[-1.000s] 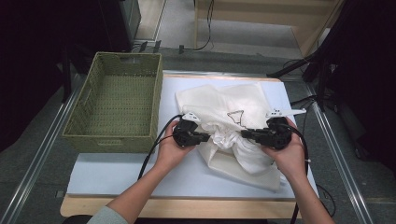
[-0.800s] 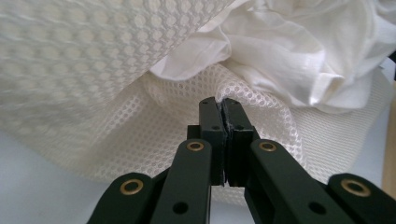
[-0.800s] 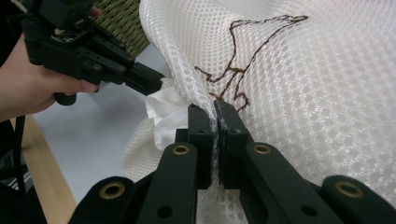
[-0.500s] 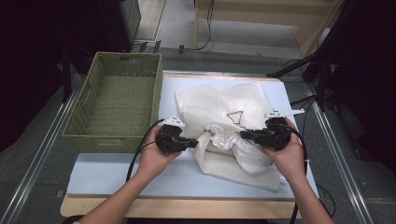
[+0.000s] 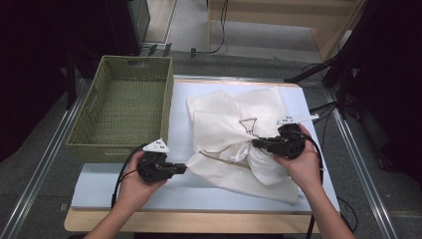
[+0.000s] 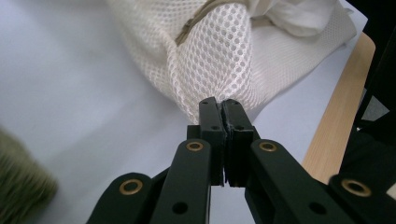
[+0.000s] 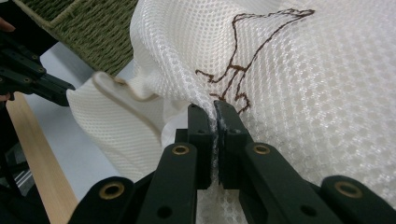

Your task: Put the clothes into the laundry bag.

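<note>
Grey floor [image 5: 35, 164] runs all around, with metal rails [image 5: 42, 164] flanking both sides of the pale blue surface [image 5: 149, 191], its wooden edge showing at the front. A light wooden frame [image 5: 268, 22] stands at the back, black cables [image 5: 219, 47] trailing under it, and darkness swallows both far sides.

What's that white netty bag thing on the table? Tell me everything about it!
The mesh bag is white, soft netting full of tiny holes, with a brown line drawing on it and a tan trim along one edge. It lies crumpled on the pale table, beside the green basket. White cloth seems bunched inside. The left gripper pinches one corner, stretched toward the left, and the right gripper pinches the netting near the drawing, both with jaws shut.
</note>
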### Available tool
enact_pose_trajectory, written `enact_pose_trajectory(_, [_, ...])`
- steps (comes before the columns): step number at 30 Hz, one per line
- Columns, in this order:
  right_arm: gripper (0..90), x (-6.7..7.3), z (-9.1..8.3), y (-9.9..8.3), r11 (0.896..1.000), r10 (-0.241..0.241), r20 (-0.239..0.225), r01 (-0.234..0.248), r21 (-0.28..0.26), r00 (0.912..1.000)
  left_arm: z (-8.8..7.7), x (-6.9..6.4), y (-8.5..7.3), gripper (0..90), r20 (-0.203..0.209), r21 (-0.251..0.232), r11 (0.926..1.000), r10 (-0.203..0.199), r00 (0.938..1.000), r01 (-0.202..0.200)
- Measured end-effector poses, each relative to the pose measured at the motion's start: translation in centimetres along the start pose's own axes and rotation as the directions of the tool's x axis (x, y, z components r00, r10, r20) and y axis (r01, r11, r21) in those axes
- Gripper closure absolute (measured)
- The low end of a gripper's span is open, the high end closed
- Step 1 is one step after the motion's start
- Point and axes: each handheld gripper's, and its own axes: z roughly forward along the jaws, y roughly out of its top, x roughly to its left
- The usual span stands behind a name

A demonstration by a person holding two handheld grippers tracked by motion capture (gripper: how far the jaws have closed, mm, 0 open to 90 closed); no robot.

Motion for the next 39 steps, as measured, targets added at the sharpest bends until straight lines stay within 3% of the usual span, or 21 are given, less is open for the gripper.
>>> enact_pose_trajectory(4, [87.2, 0.3, 0.6, 0.4, 1.0, -0.018, -0.017, 0.018, 0.017, 0.9997, -1.0, 0.4, -1.3, 89.4, 0.021, -0.023, 0.9984, -0.052, 0.9984, 0.052])
enact_pose_trajectory(11, [87.2, 0.6, 0.7, 0.3, 0.999, -0.024, -0.022, 0.024, 0.025, 0.9995, -0.9, -0.1, -1.4, 85.2, -0.012, -0.024, 0.999, -0.039, 0.9992, 0.039])
enact_pose_trajectory(15, [87.2, 0.6, 0.5, 0.3, 1.0, -0.018, -0.026, 0.019, 0.022, 0.9995, -1.6, -0.1, -0.9, 79.2, -0.027, -0.071, 0.9967, -0.041, 0.9988, 0.039])
enact_pose_trajectory(19, [87.2, 0.8, 0.2, 0.4, 0.999, -0.028, -0.022, 0.029, 0.024, 0.9994, -2.0, -1.0, 0.2, 79.6, -0.046, -0.072, 0.9974, 0.005, 0.9989, -0.008])
enact_pose_trajectory(28, [87.2, 1.3, -1.0, 0.6, 0.999, -0.035, -0.028, 0.035, 0.018, 0.999, 0.5, -3.6, 3.9, 86.7, 0.018, -0.073, 0.9942, 0.08, 0.9966, -0.079])
enact_pose_trajectory(33, [87.4, 1.2, -1.8, 0.4, 0.999, -0.032, -0.024, 0.032, 0.012, 0.9992, 2.5, -4.9, 6.1, 88.7, 0.044, -0.061, 0.9906, 0.125, 0.9911, -0.122])
enact_pose_trajectory(39, [88.0, 0.9, -2.5, -0.1, 1.0, 0.003, -0.011, -0.003, 0.006, 0.9999, 5.3, -6.0, 8.2, 90.0, 0.085, -0.049, 0.9878, 0.151, 0.9848, -0.148])
